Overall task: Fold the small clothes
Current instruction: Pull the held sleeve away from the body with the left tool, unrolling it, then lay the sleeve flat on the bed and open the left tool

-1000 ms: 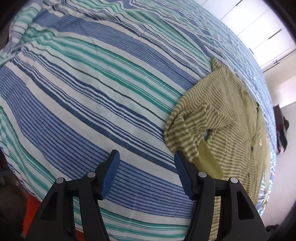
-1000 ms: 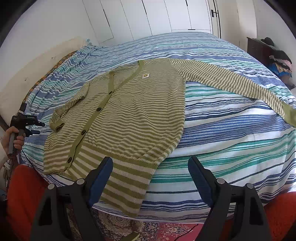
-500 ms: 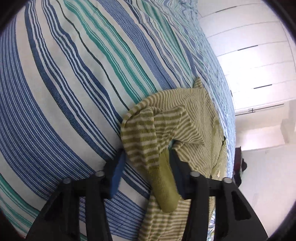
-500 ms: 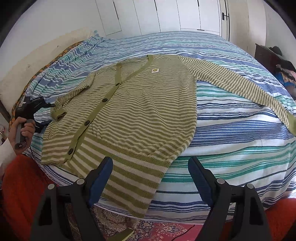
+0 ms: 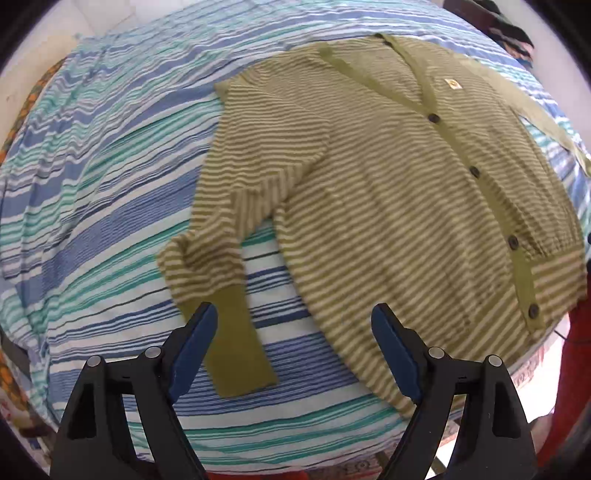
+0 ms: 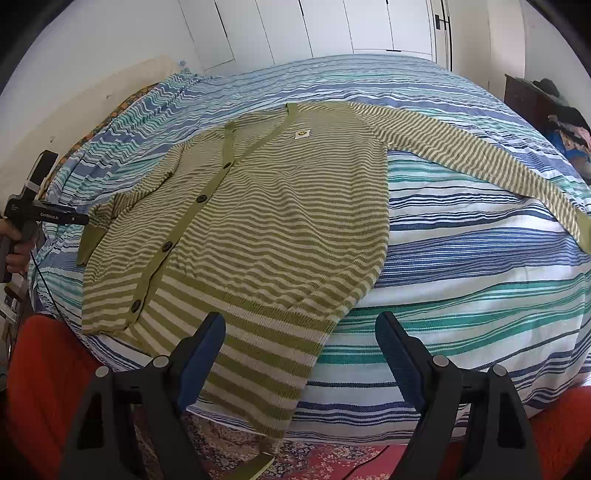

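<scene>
Bed (image 6: 461, 258): striped cardigan (image 6: 266, 221) lies flat, buttoned.
Left tongs (image 5: 291, 343): apart, over folded sleeve cuff (image 5: 236, 343).
Right tongs (image 6: 299, 347): apart, empty.

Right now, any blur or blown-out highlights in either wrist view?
Left wrist: the cardigan and bedspread are smeared with motion blur, while the left gripper stays sharp; the corners are vignetted. Right wrist: crisp knit stripes, strong fisheye bulge of the bed, and the wardrobe doors at top are bright, near washed out.

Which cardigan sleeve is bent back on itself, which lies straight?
The sleeve by the left gripper is bent, its cuff near the fingers; the far sleeve lies straight.
</scene>
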A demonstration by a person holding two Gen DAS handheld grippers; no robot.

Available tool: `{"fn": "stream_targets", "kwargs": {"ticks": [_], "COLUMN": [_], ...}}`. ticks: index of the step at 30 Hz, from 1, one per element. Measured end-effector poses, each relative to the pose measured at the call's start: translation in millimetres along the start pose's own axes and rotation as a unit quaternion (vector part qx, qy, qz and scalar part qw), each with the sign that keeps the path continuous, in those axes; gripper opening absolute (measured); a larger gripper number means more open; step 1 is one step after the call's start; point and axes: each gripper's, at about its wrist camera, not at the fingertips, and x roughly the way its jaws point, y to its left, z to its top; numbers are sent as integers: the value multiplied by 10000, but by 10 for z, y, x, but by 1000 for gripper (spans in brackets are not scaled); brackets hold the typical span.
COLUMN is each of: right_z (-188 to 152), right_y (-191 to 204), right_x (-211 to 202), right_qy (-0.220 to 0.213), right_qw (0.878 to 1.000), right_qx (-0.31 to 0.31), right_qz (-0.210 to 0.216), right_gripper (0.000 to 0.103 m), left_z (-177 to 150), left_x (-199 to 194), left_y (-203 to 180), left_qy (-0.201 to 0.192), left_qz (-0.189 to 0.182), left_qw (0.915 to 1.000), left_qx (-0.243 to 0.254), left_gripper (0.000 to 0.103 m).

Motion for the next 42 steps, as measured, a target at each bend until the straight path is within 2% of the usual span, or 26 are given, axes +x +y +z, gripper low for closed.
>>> {"fn": "stream_targets", "kwargs": {"ticks": [1, 3, 4, 5, 6, 7, 9, 11, 13, 15, 18, 22, 23, 24, 25, 26, 27, 28, 33, 34, 36, 38, 40, 42], "right_z": [-5, -15, -20, -25, -28, -28, -25, -17, -10, -5, -16, -32, -35, -35, -36, -35, -33, -31, -15, -10, -7, -1, 5, 5], "right_y": [9, 13, 3, -8, -24, -39, -76, -100, -90, -57, 26, 117, 126, 128, 122, 114, 100, 90, 70, 71, 79, 100, 123, 138], "right_x": [-5, -27, -35, -40, -38, -29, -5, 13, 23, 34, 54, 38, 33, 33, 38, 43, 44, 42, 18, 32, 65, 87, 101, 125], "right_qy": [-11, -42, -52, -54, -45, -25, 18, 44, 51, 61, 104, 72, 61, 60, 68, 79, 87, 87, 26, 48, 99, 114, 114, 142], "right_qw": [10000, 10000, 10000, 10000, 10000, 10000, 9999, 9998, 9998, 9999, 9999, 9997, 9996, 9996, 9996, 9996, 9997, 9997, 9998, 9998, 9997, 9996, 9994, 9993], "right_qx": [-13, -30, -29, -16, 4, 33, 107, 172, 180, 122, -39, -245, -266, -273, -265, -248, -225, -205, -162, -160, -172, -203, -232, -251], "right_qz": [-5, -23, -30, -36, -39, -41, -29, -12, -1, -2, -16, -54, -62, -71, -74, -76, -76, -79, -128, -137, -162, -188, -209, -226], "right_gripper": [83, 83, 83, 83, 83, 83, 83, 83, 83, 83, 83, 83, 83, 83, 83, 83, 83, 83, 83, 83, 83, 83, 83, 83], "left_z": [-83, -207, -247, -296, -416, -559, -884, -1175, -1334, -1372, -1358, -1413, -1422, -1417, -1390, -1373, -1342, -1283, -827, -753, -670, -733, -864, -953], "left_x": [3, -35, -51, -70, -99, -116, -106, -40, 68, 186, 317, 479, 486, 488, 501, 488, 429, 326, -559, -745, -1077, -1291, -1321, -1128], "left_y": [-66, -28, 90, 240, 443, 644, 987, 1118, 1109, 1069, 1061, 1128, 1147, 1157, 1161, 1173, 1199, 1247, 1870, 1999, 2182, 2230, 2069, 1723], "left_qy": [-34, -307, -416, -532, -674, -804, -958, -933, -900, -873, -956, -1201, -1296, -1348, -1290, -1240, -1241, -1269, -1663, -1702, -1792, -1904, -1883, -1735], "left_qz": [-286, -429, -530, -720, -948, -1121, -1241, -1331, -1578, -1870, -1997, -2119, -2118, -2102, -2093, -2044, -1928, -1753, -589, -342, 112, 252, 319, 296], "left_qw": [9995, 9985, 9964, 9903, 9786, 9625, 9235, 8919, 8706, 8539, 8300, 7870, 7772, 7716, 7687, 7643, 7668, 7785, 8630, 8764, 8947, 9059, 9209, 9403], "left_qx": [106, -123, -507, -1059, -1698, -2335, -3502, -4221, -4572, -4778, -5119, -5669, -5782, -5850, -5904, -5989, -5996, -5892, -4735, -4492, -4090, -3775, -3398, -2912], "left_gripper": [84, 85, 84, 84, 84, 84, 84, 82, 72, 68, 67, 64, 58, 27, 2, 4, 3, 3, 3, 3, 3, 3, 4, 4]}}
